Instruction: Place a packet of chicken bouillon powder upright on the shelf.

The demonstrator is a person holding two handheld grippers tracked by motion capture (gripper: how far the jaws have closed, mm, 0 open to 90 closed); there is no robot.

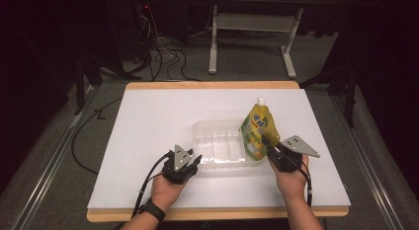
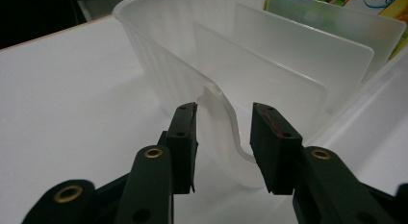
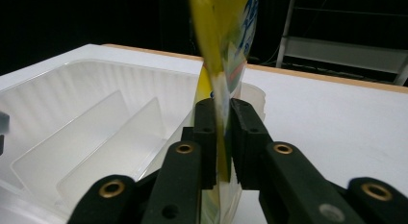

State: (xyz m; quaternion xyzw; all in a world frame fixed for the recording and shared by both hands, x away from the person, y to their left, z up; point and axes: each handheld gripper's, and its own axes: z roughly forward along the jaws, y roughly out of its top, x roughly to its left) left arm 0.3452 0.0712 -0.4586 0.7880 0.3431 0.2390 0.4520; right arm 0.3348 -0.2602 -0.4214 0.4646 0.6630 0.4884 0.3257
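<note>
A clear plastic container (image 1: 217,147) with two dividers inside stands in the middle of the white table. In its right end stands a yellow-green spouted pouch (image 1: 258,127), upright with its white cap on top. My left gripper (image 1: 197,159) is at the container's near left corner. In the left gripper view the curved rim lip (image 2: 226,125) lies between the jaws of my left gripper (image 2: 223,113) and touches both pads. My right gripper (image 1: 266,140) is at the pouch's lower right edge. In the right gripper view the pads of my right gripper (image 3: 222,106) pinch the pouch (image 3: 223,41) edge-on above the container (image 3: 72,104).
The white board (image 1: 148,121) lies on a wooden tabletop, with open surface to the left, far side and right of the container. Beyond the table are a white frame leg (image 1: 213,42) and loose cables (image 1: 163,57) on the floor.
</note>
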